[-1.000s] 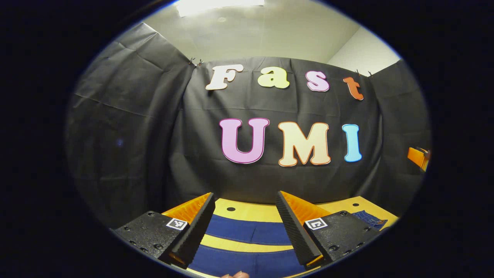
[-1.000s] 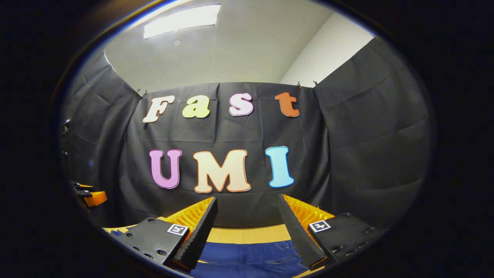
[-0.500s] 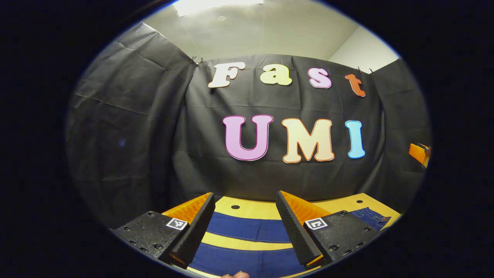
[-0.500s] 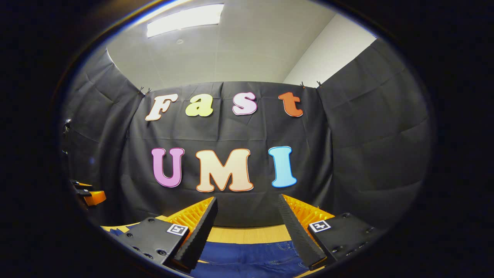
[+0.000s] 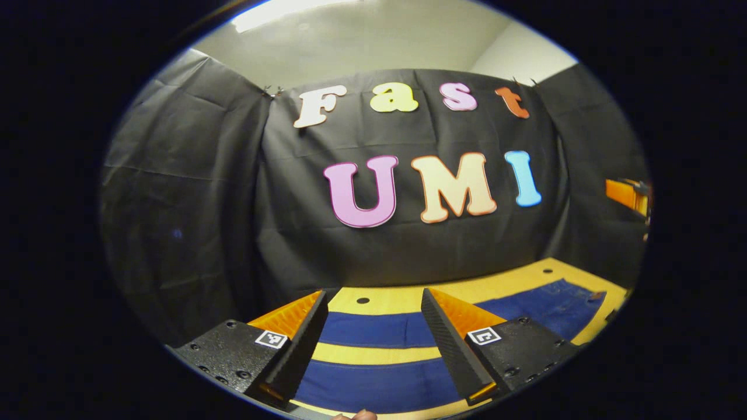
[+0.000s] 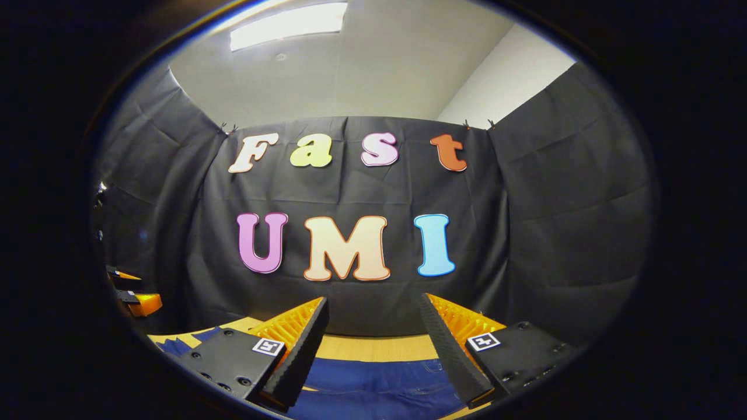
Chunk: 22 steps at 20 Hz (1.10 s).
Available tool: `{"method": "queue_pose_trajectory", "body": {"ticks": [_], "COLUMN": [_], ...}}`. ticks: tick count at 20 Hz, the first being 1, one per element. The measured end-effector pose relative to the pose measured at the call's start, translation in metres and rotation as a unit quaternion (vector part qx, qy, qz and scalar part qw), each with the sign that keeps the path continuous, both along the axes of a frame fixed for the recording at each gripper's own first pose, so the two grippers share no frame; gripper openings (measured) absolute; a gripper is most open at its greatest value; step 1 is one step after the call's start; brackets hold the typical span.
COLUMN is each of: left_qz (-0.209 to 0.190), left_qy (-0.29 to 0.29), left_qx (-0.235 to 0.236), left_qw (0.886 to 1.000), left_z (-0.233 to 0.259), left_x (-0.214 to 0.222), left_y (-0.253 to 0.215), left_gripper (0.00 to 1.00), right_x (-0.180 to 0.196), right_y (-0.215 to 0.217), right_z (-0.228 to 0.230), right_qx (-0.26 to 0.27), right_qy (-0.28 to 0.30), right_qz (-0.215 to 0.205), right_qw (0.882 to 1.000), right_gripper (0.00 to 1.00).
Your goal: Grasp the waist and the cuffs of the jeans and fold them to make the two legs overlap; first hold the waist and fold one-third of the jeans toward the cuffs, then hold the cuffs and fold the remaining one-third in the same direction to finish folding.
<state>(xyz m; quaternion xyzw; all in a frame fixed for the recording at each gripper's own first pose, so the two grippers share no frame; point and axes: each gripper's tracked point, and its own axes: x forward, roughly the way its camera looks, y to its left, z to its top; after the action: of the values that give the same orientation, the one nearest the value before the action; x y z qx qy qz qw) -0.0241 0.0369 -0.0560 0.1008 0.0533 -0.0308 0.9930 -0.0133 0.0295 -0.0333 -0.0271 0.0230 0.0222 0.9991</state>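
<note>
Jeans flat on the yellow surface, both hand-held grippers released above them.

Left gripper view: two blue legs run across as bands with a strip of surface between, the far leg widening toward the right; a dark hole sits in the surface past the far leg. Left hand-held gripper hovers over the legs, fingers spread apart, nothing between them; a fingertip shows at the bottom edge. Right gripper view: denim with seams lies below the right hand-held gripper, fingers wide apart, gripping nothing. Other gripper visible at far left here, and at far right in the left gripper view.
</note>
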Motion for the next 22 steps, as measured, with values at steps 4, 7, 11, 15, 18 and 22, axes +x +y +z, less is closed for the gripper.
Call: {"method": "queue_pose_trajectory", "body": {"ticks": [4, 7, 11, 15, 18, 22], "left_qz": [-0.03, -0.045, -0.074, -0.093, -0.108, -0.127], "left_qy": [0.041, 0.08, 0.121, 0.165, 0.199, 0.235], "left_qx": [0.063, 0.119, 0.175, 0.247, 0.284, 0.344], "left_qw": [0.997, 0.989, 0.974, 0.95, 0.932, 0.9], "left_z": [-0.035, -0.068, -0.103, -0.145, -0.173, -0.206], "left_x": [-0.015, -0.029, -0.046, -0.055, -0.062, -0.067], "left_y": [0.021, 0.044, 0.061, 0.085, 0.098, 0.111], "left_gripper": [1.0, 0.95, 0.95, 0.95, 0.95, 0.95], "right_x": [-0.014, -0.024, -0.036, -0.042, -0.049, -0.057], "right_y": [0.015, 0.014, 0.021, 0.015, 0.006, -0.009], "right_z": [-0.019, -0.021, -0.03, -0.031, -0.036, -0.044], "right_qx": [0.019, 0.014, 0.027, 0.018, 0.014, 0.008], "right_qy": [0.021, 0.017, 0.032, 0.037, 0.046, 0.057], "right_qz": [0.006, -0.001, 0.002, -0.005, -0.015, -0.031], "right_qw": [1.0, 1.0, 0.999, 0.999, 0.999, 0.998], "right_gripper": [0.95, 0.98, 0.98, 0.98, 0.98, 0.98]}}
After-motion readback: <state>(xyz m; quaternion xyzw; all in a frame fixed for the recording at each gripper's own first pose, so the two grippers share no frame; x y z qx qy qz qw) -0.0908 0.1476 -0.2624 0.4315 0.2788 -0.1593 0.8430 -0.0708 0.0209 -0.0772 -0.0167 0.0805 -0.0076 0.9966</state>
